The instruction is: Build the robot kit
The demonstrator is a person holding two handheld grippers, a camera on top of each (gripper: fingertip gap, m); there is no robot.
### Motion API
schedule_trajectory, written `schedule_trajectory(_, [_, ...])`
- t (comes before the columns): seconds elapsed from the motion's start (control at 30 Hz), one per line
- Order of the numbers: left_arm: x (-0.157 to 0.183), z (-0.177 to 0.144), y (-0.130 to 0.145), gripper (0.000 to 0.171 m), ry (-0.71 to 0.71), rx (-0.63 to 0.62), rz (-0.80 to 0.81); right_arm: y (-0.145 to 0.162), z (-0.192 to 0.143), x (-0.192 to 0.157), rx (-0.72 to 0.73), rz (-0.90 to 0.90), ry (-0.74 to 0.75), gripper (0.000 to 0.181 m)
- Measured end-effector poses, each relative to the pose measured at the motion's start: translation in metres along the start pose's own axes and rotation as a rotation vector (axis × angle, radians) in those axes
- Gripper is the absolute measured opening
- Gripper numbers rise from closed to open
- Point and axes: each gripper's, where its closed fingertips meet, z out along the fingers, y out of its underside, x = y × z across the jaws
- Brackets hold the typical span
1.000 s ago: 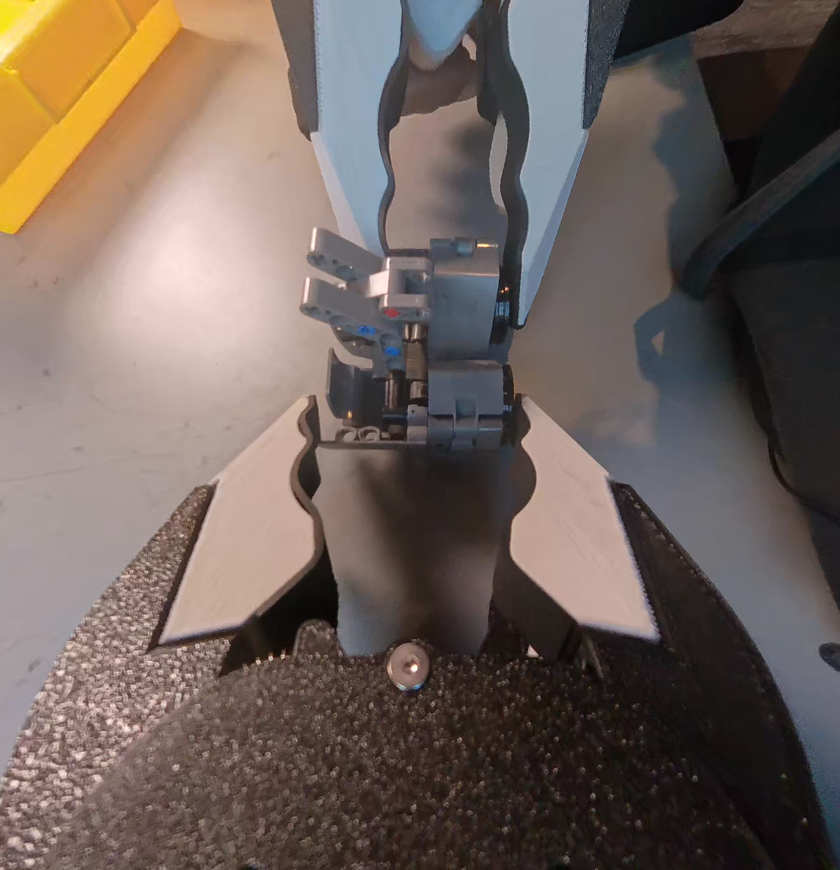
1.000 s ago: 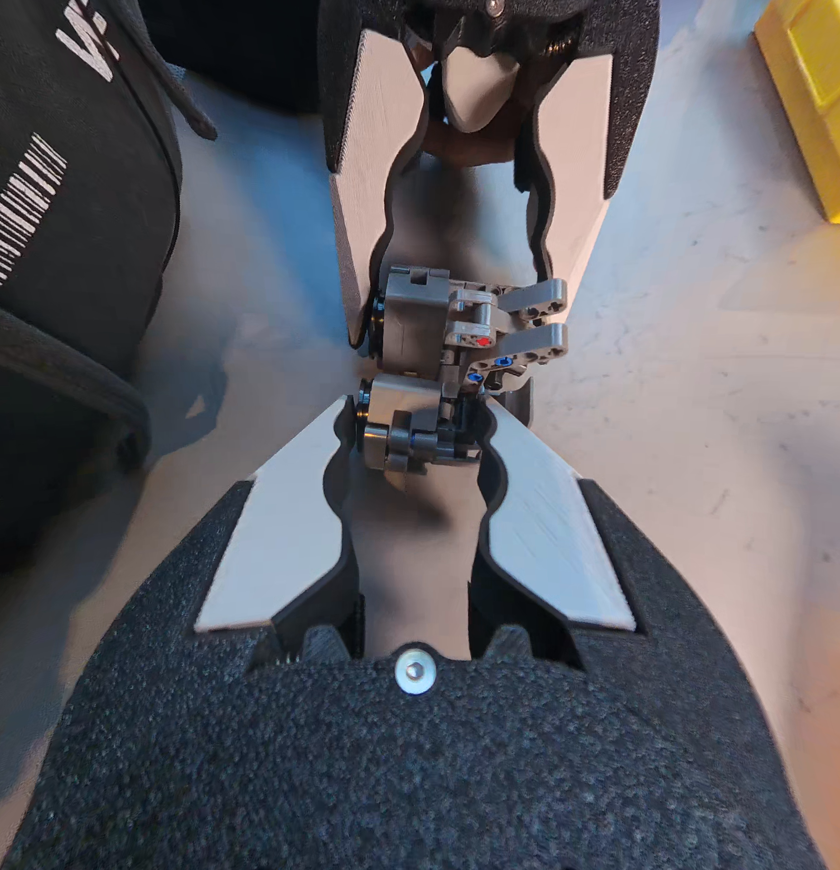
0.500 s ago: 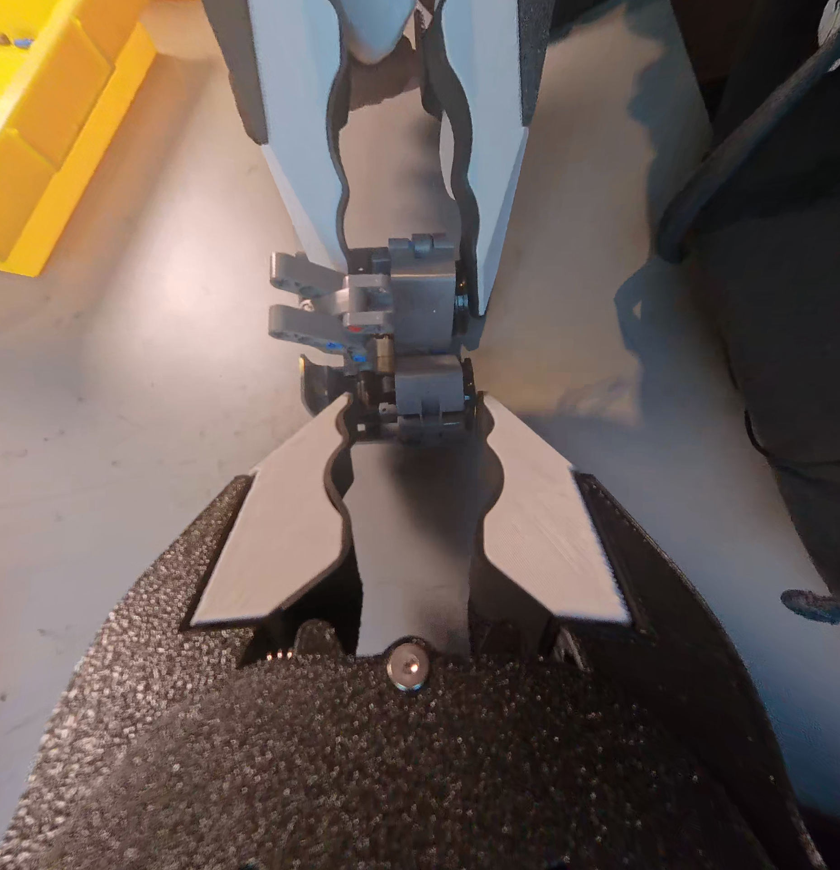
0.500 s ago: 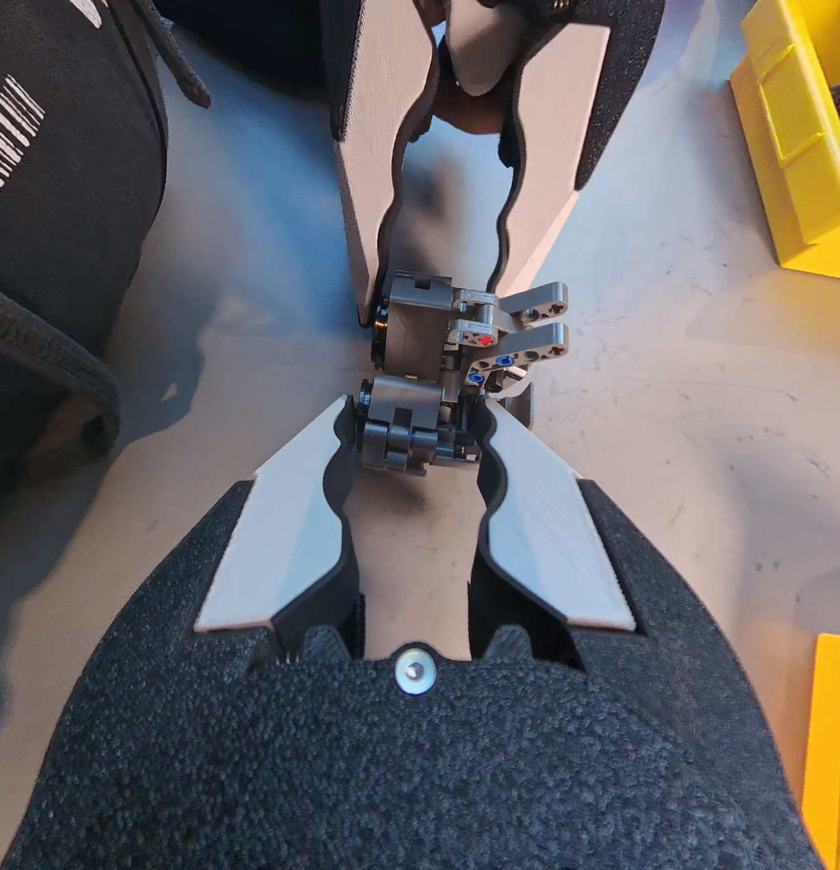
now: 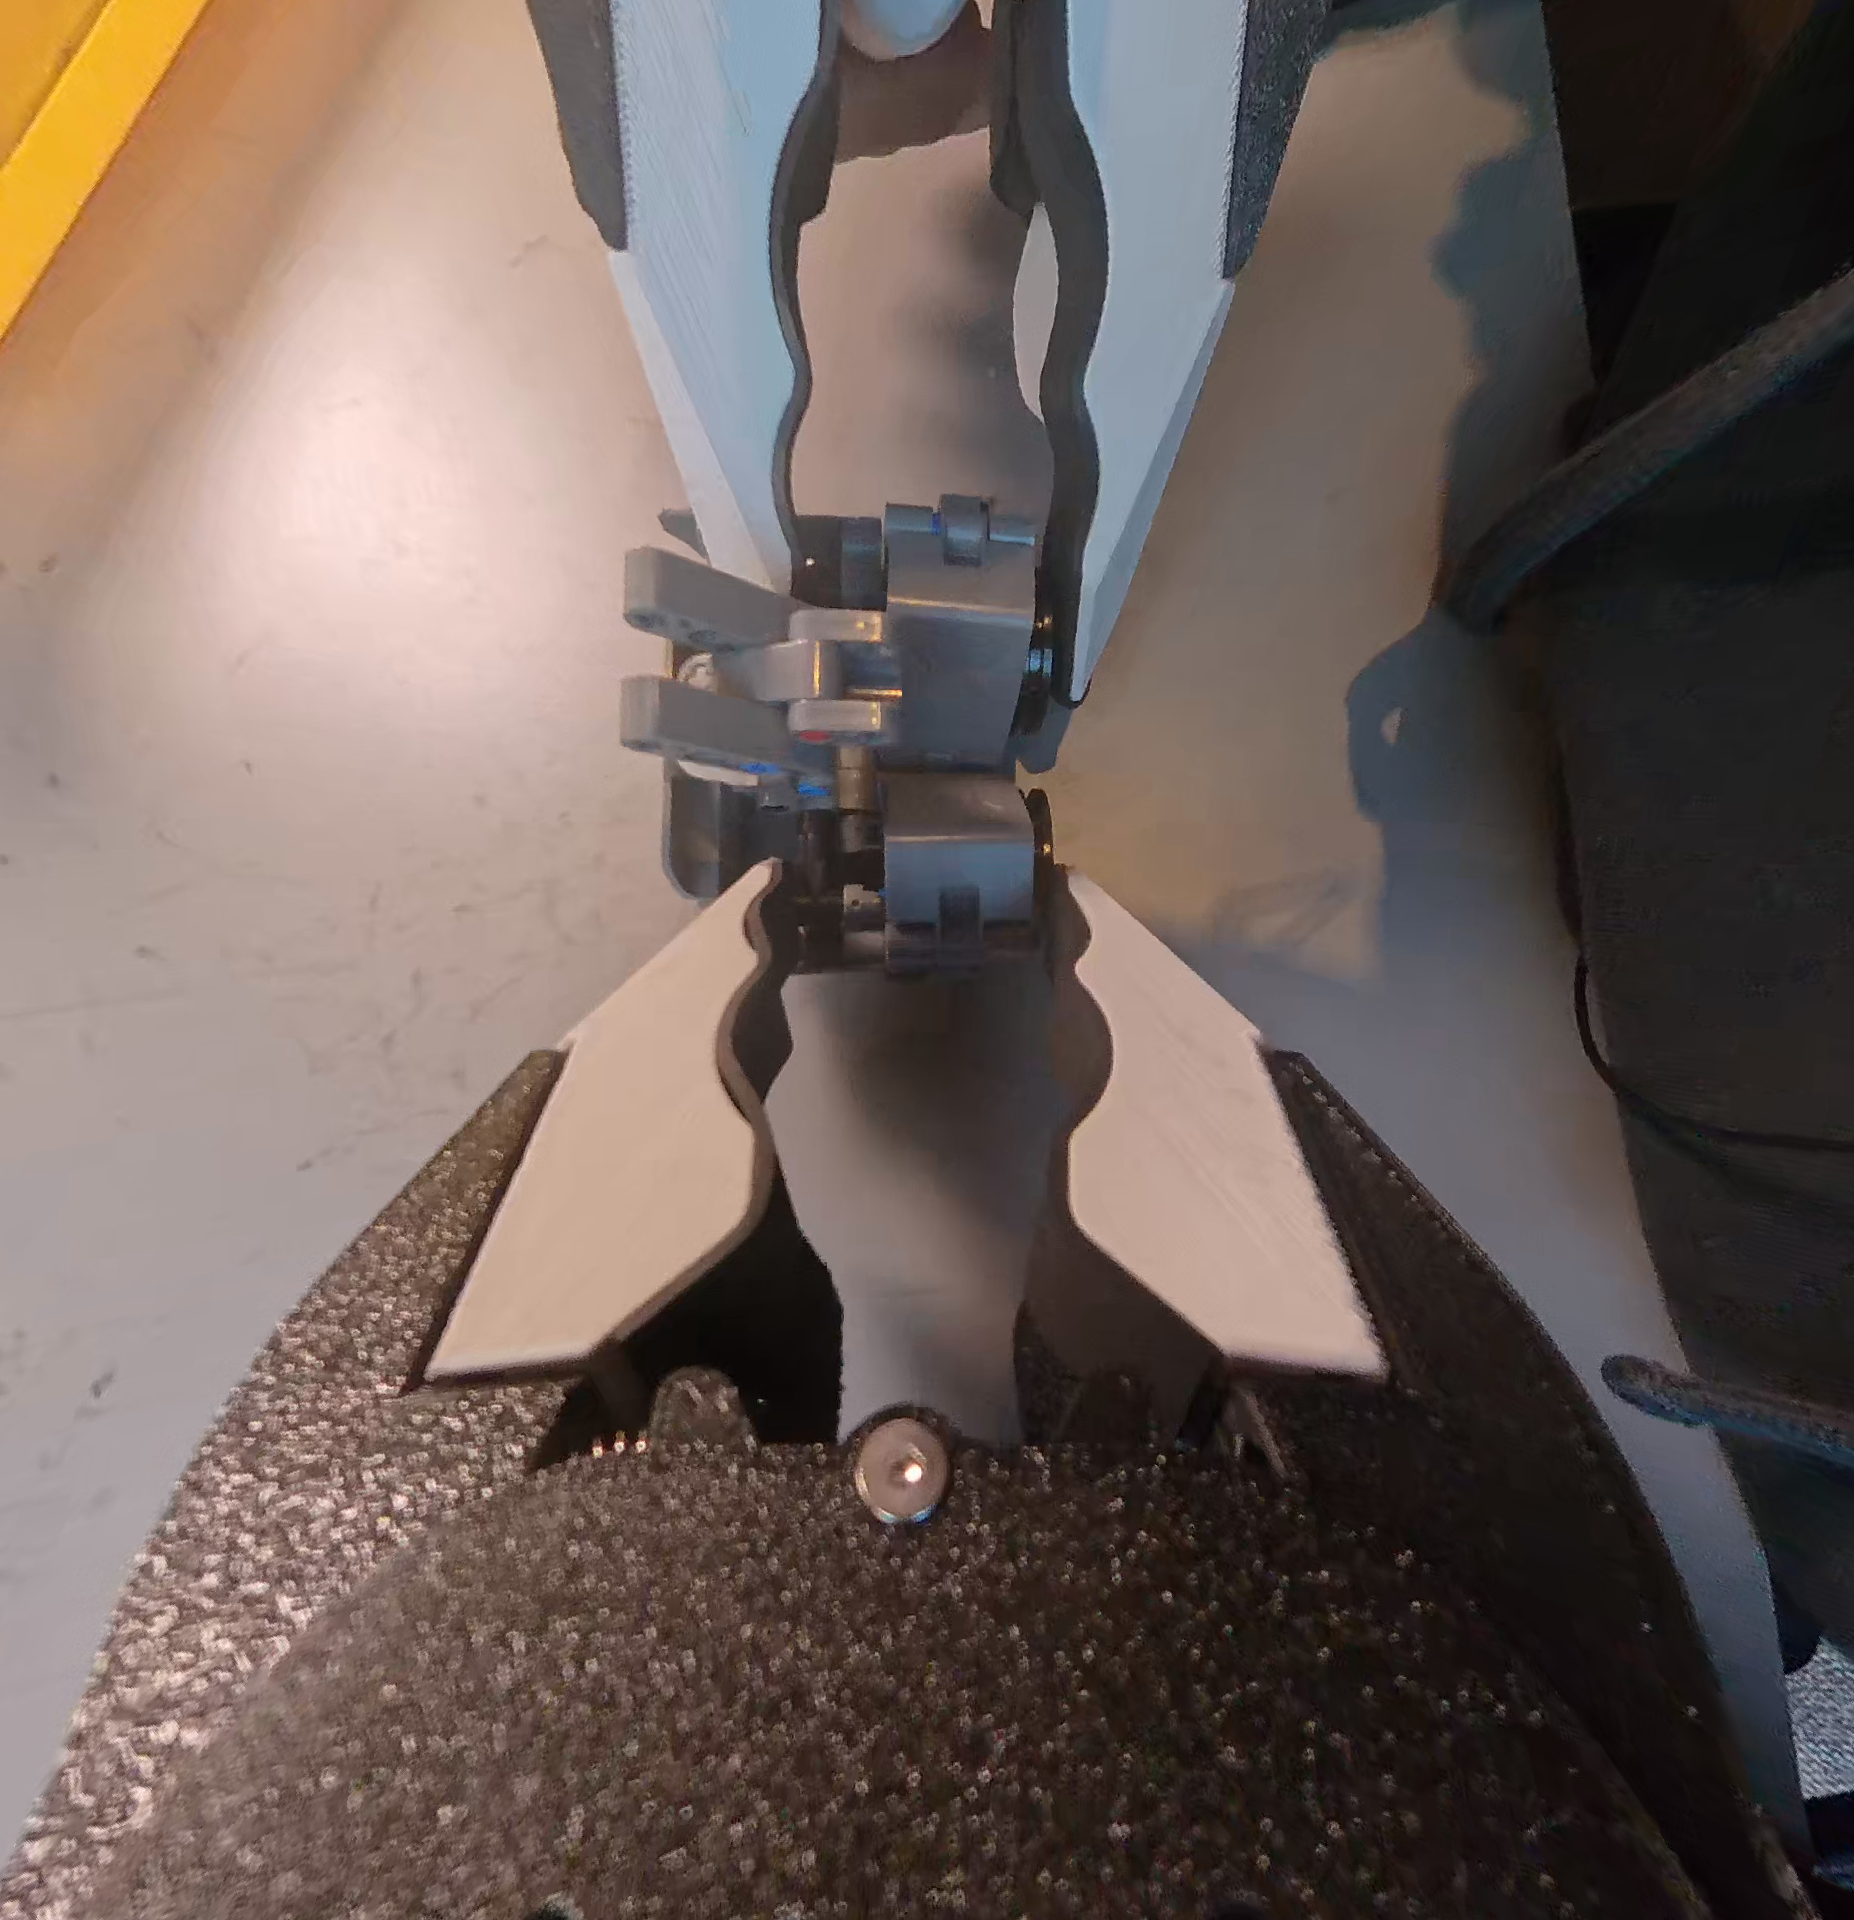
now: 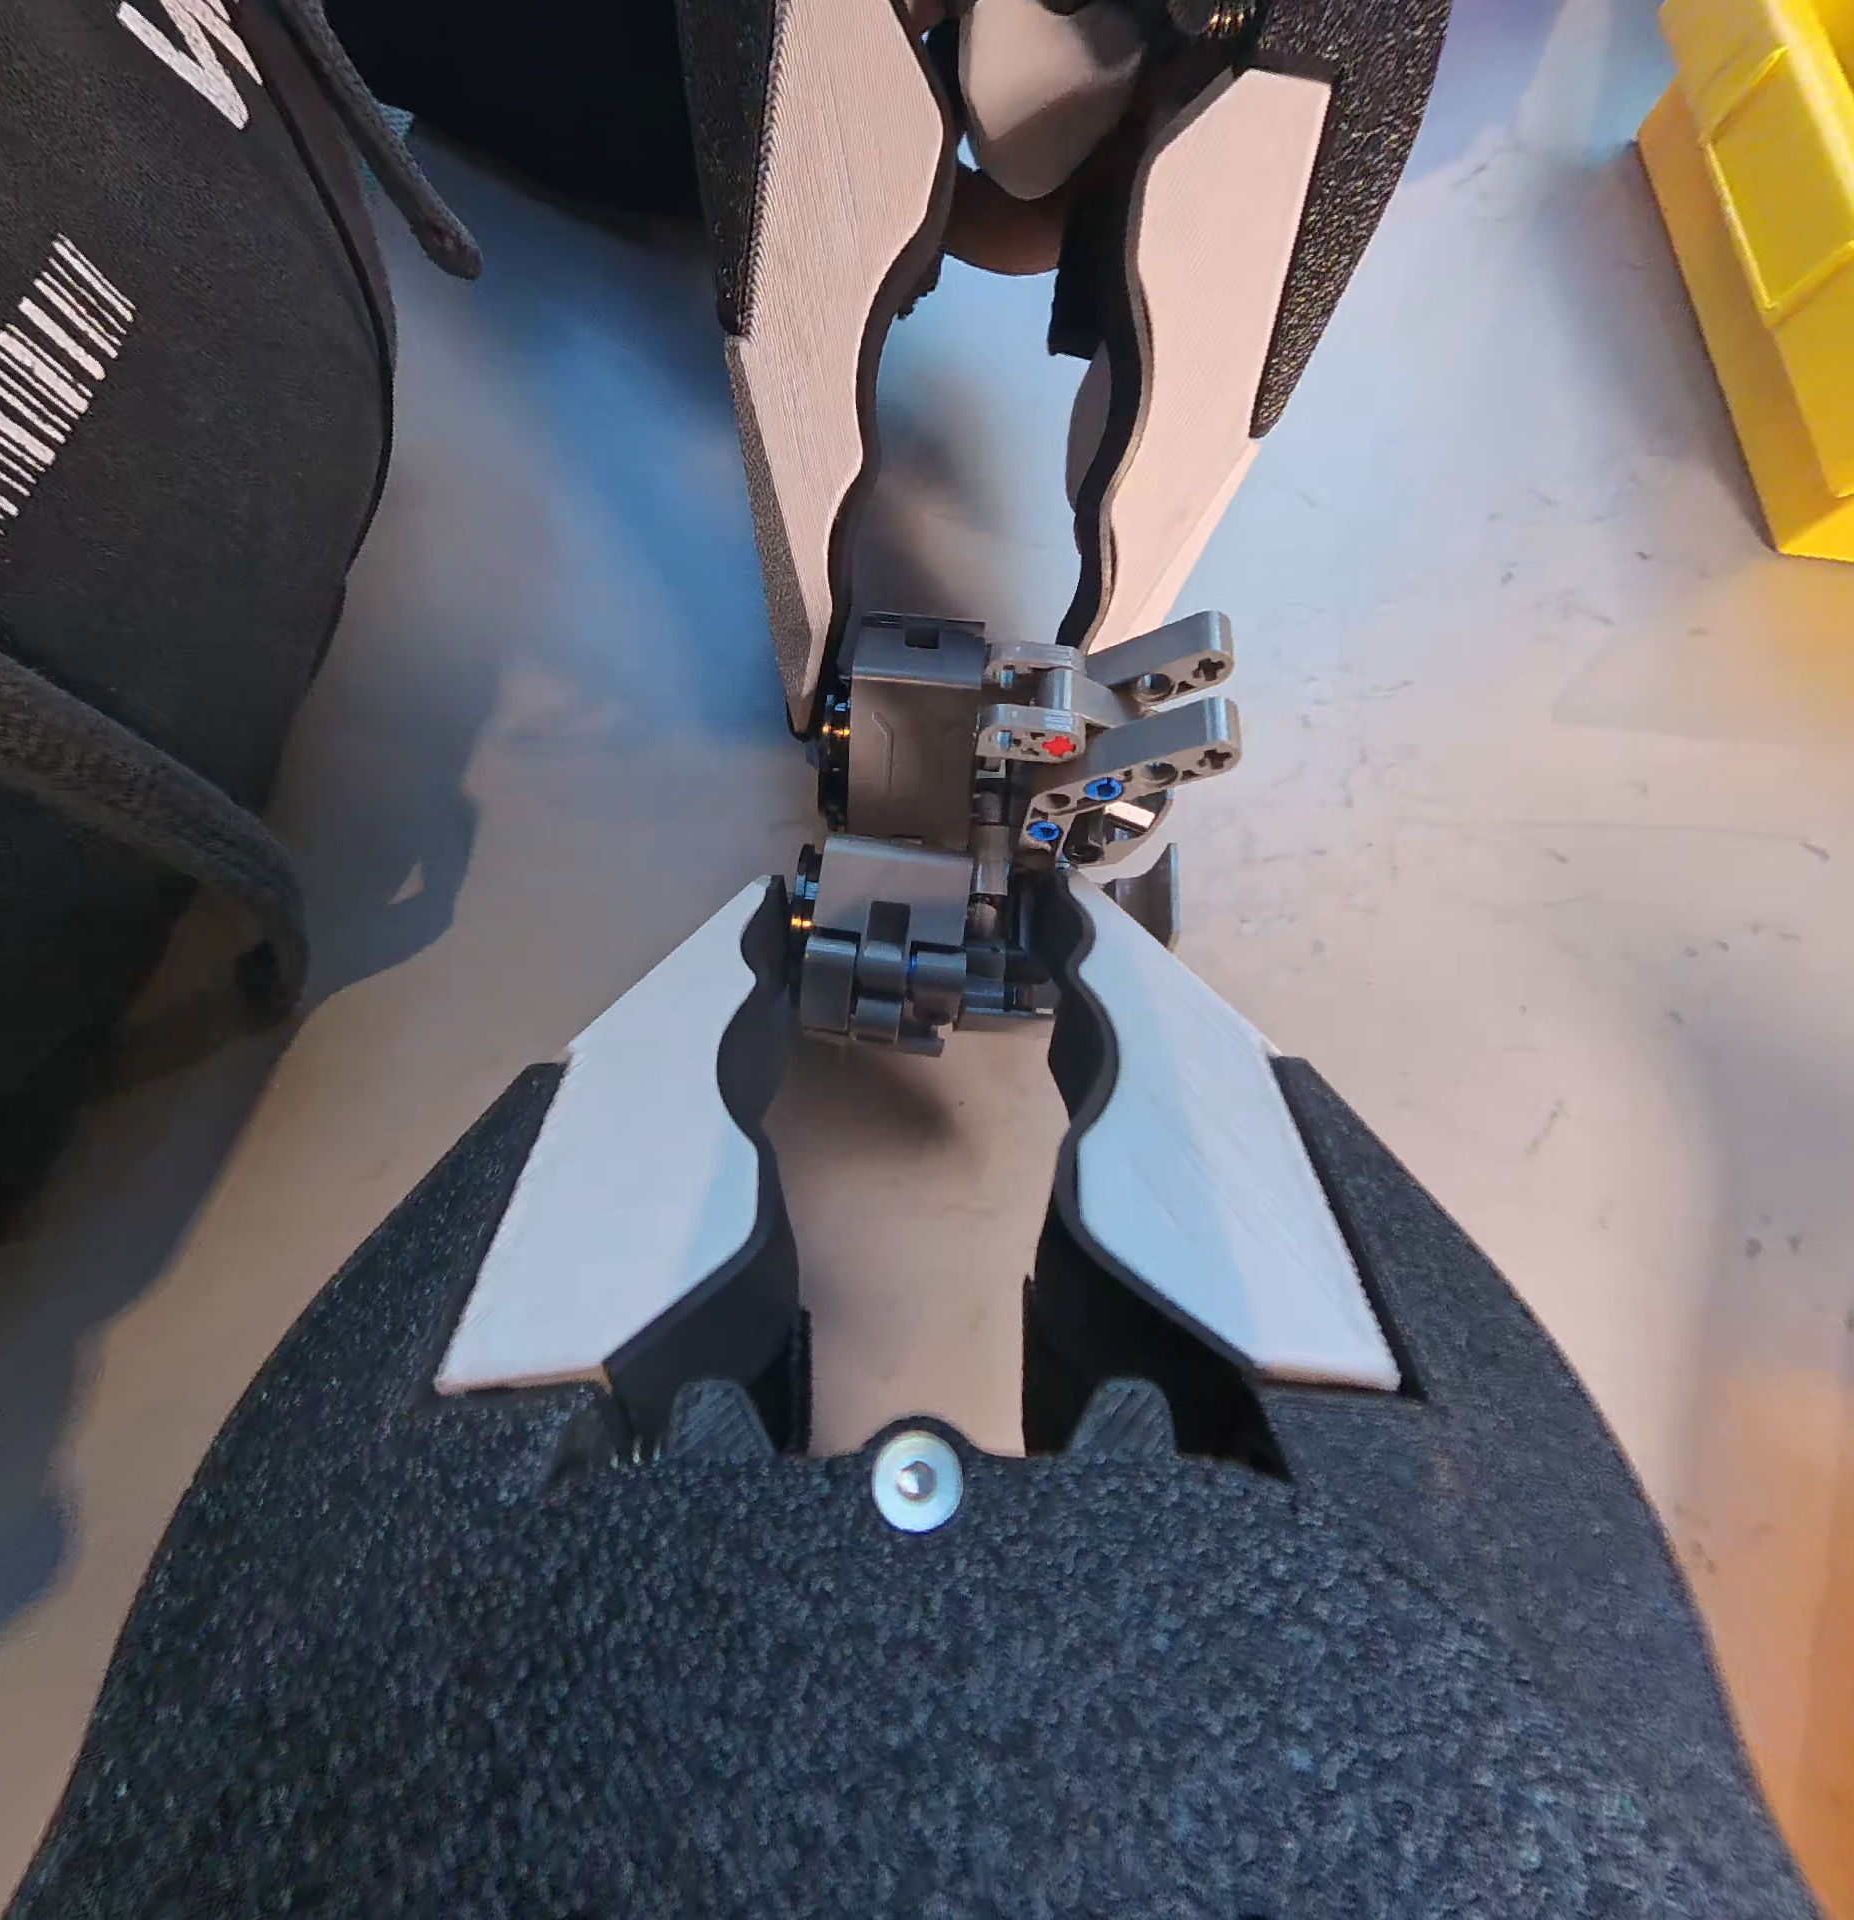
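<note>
Left wrist view: left tongs (image 5: 912,914) at the bottom, pinching the near end of a small grey toy-brick build (image 5: 902,748). Right tongs (image 5: 923,623) reaching in from the top, pinching the far end of the same build. Both pairs pressed onto it, tip facing tip. Build held between the two, just over the pale surface (image 5: 279,727); cannot tell if touching it. Two grey beams with holes poking out to the left, with a red dot and blue pins near them. Yellow bin (image 5: 40,135) now only a thin strip in the top left corner, much smaller than half a second ago. Black bag (image 5: 1754,831) along the right side, filling more of the edge than before. Build a bit bigger and closer to the middle than a moment ago. Grip the same as before.

Right wrist view: right tongs (image 6: 918,935) at the bottom, pinching the near end of the grey build (image 6: 933,790). Left tongs (image 6: 944,675) coming in from the top, pinching the far end. Two holed beams sticking out to the right, red cross and blue pins plain to see. Black bag (image 6: 154,520) with white marks on the left. Yellow bin (image 6: 1785,260) at the top right, much as half a second ago. Second yellow piece at the lower right edge gone from sight since then.
</note>
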Motion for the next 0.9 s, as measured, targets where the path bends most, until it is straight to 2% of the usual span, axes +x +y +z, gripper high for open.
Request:
schedule_trajectory(0.2, [0.008,-0.001,-0.002,0.047,0.081,0.049,-0.019,0.001,0.0,-0.007,0.012,0.045,-0.049,0.049])
schedule_trajectory(0.3, [0.014,-0.007,-0.004,0.047,0.183,0.093,-0.089,-0.001,0.002,-0.011,0.035,0.062,-0.071,0.05])
schedule_trajectory(0.4, [0.014,-0.014,-0.009,0.055,0.244,0.16,-0.165,-0.002,0.002,-0.011,0.033,0.055,-0.077,0.05])
schedule_trajectory(0.53, [0.013,-0.013,-0.01,0.044,0.256,0.161,-0.197,-0.002,0.003,-0.011,0.035,0.075,-0.091,0.05])
schedule_trajectory(0.7, [0.015,-0.012,-0.011,0.043,0.225,0.138,-0.172,-0.007,-0.003,-0.015,0.077,0.224,-0.161,0.055])
schedule_trajectory(0.9, [0.018,-0.011,-0.011,0.042,0.195,0.109,-0.136,-0.008,-0.005,-0.015,0.075,0.258,-0.165,0.046])
